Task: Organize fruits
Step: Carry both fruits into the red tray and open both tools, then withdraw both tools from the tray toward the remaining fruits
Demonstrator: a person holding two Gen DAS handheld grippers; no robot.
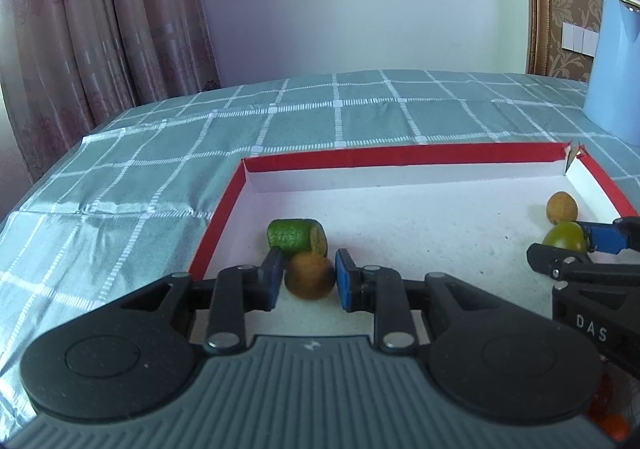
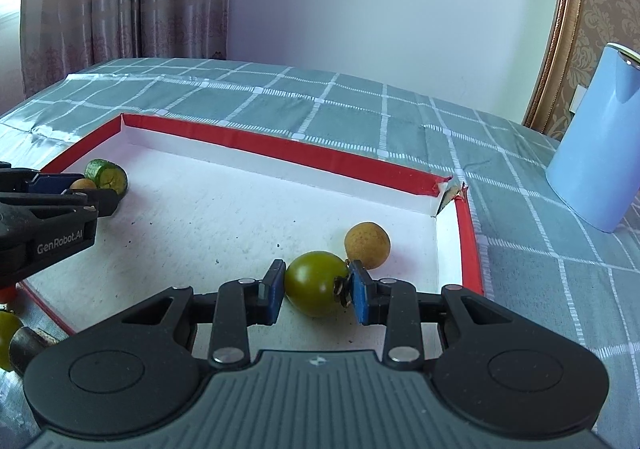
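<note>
The left gripper (image 1: 308, 276) has its jaws clenched on a brown round fruit (image 1: 310, 275), low in the red-rimmed tray (image 1: 400, 155) with a cut green piece (image 1: 296, 235) touching it at 11 o'clock. The right gripper (image 2: 316, 285) grasps a green tomato (image 2: 316, 283) (stem toward its right jaw), a tan fruit (image 2: 367, 245) just beside it at 1 o'clock. Each fruit sits squarely between its own jaws above the tray floor, so release looks next.
</note>
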